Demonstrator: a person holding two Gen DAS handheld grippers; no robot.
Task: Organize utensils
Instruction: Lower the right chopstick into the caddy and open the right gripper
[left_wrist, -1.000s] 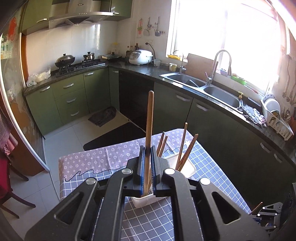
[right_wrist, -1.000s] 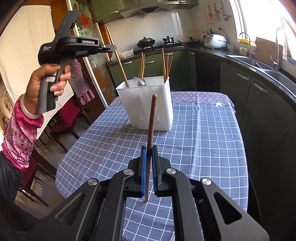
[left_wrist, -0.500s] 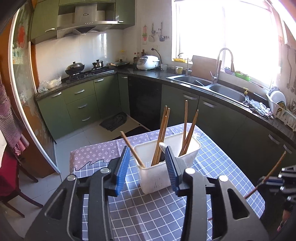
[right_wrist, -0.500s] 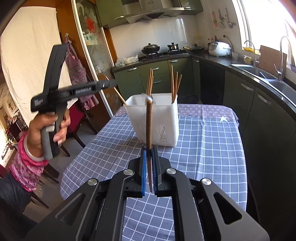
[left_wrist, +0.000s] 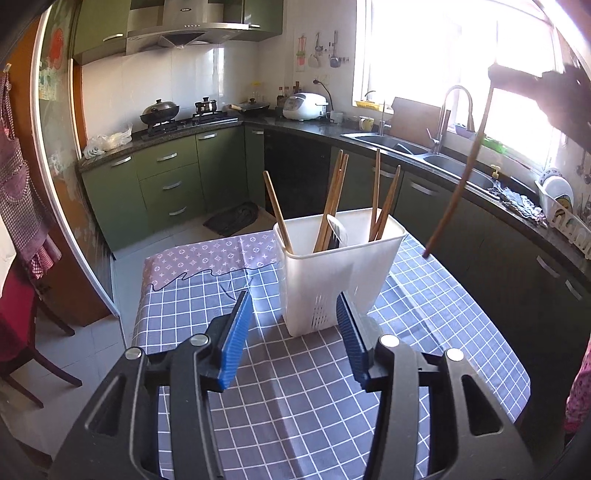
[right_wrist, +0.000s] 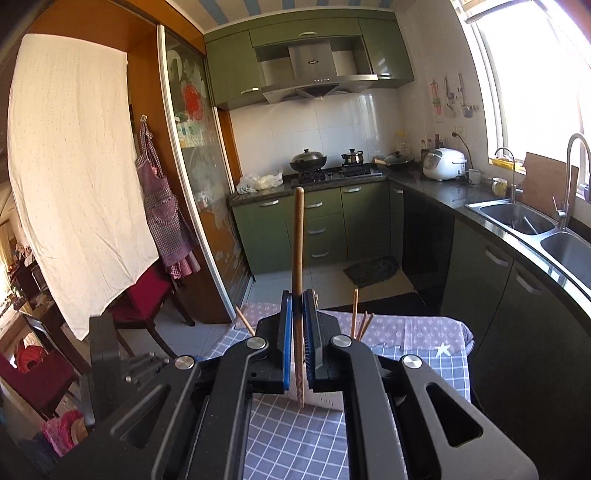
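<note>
Left gripper (left_wrist: 293, 332), clamped on a chopstick a second ago, now hangs wide and empty before the white caddy (left_wrist: 340, 273) on the checked tablecloth (left_wrist: 424, 332); that stick (left_wrist: 277, 212) stands inside. Right gripper (right_wrist: 297, 332) pinches the next chopstick (right_wrist: 297, 236) above the caddy. Sticks already inside lean across the opening and may block entry

Bench (left_wrist: 424, 387) wearing a blue-and-white checked tablecloth (left_wrist: 314, 413); a white rectangular plastic utensil caddy (left_wrist: 332, 284) is standing directly on it.
</note>
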